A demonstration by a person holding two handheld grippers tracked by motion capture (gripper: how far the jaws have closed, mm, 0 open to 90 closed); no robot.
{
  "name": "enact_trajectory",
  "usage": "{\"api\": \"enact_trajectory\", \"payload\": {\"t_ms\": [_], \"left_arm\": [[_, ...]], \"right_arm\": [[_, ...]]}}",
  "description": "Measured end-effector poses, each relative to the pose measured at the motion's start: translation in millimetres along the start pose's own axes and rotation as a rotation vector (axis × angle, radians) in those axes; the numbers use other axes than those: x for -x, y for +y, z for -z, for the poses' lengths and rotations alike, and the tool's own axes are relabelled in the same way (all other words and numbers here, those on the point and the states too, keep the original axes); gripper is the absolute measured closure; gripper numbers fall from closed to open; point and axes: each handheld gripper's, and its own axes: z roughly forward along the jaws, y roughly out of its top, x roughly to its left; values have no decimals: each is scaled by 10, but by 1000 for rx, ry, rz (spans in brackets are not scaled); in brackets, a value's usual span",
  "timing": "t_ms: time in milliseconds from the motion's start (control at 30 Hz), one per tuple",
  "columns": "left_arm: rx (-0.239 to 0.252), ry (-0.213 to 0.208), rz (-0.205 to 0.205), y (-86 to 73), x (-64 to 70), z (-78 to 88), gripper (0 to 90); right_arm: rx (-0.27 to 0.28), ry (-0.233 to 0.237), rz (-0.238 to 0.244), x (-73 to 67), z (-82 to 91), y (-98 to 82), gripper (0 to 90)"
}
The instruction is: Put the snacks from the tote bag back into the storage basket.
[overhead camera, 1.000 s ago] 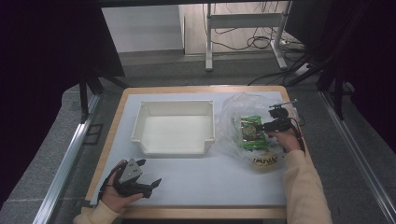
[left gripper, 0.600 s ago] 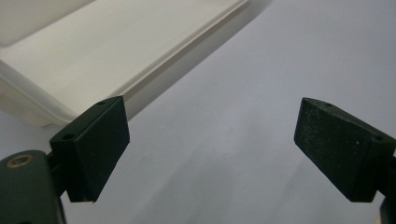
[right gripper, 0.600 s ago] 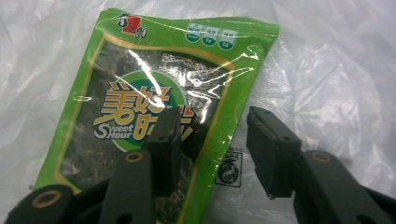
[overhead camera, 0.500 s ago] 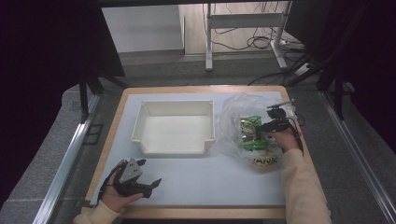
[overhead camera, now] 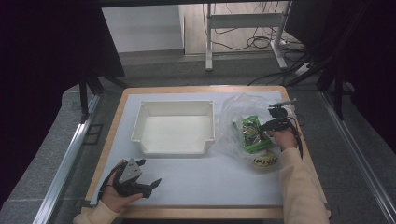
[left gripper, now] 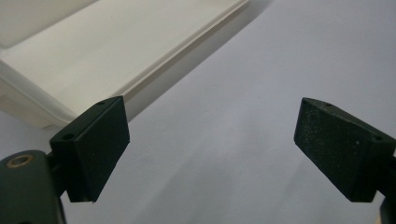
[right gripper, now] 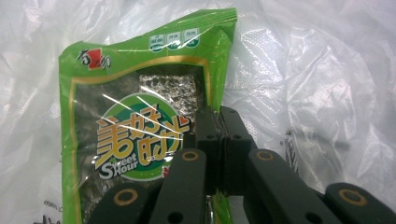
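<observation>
Beside the tray (overhead camera: 173, 126), right gripper (right gripper: 218, 122) has just closed on green packet (right gripper: 140, 135).

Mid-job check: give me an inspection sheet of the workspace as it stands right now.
Surface: white mat on a wood-edged table.
Job's things: green snack packet lying on a clear plastic bag; a second packet beside it.
Clutter: white tray, empty.
Grippers: right gripper has just been closing, now pinching the green packet's edge; left gripper open over bare mat.
Cables: a cable trails from the right gripper; more on the floor.
Surroundings: metal frame legs, dark curtains.
</observation>
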Motion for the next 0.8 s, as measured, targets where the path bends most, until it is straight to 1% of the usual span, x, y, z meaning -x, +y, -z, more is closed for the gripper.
{"api": "enact_trajectory", "payload": {"t_ms": [133, 267, 367, 400, 433, 467, 600, 700, 800], "left_arm": [[-1, 1, 1, -2, -6, 1, 102], [2, 1, 1, -1, -6, 5, 102], [4, 3, 2, -1, -10, 12, 102], [5, 3, 3, -1, -12, 14, 102], [6, 3, 5, -1, -14, 14, 102], [6, 3, 5, -1, -14, 14, 102], [9, 3, 3, 2, -12, 21, 102], [9, 4, 4, 2, -16, 26, 102], [12, 5, 5, 3, -16, 30, 102]], "right_arm": [[16, -17, 12, -26, 6, -13, 891], [21, -14, 12, -25, 16, -19, 895], [37, -12, 21, -26, 35, -34, 897], [45, -5, 24, -27, 45, -41, 898], [61, 4, 30, -34, 81, -52, 898], [61, 4, 30, -34, 81, -52, 898], [90, 11, 44, -55, 192, -69, 900], [99, 10, 47, -63, 230, -75, 900], [119, 3, 62, -61, 311, -90, 900]]}}
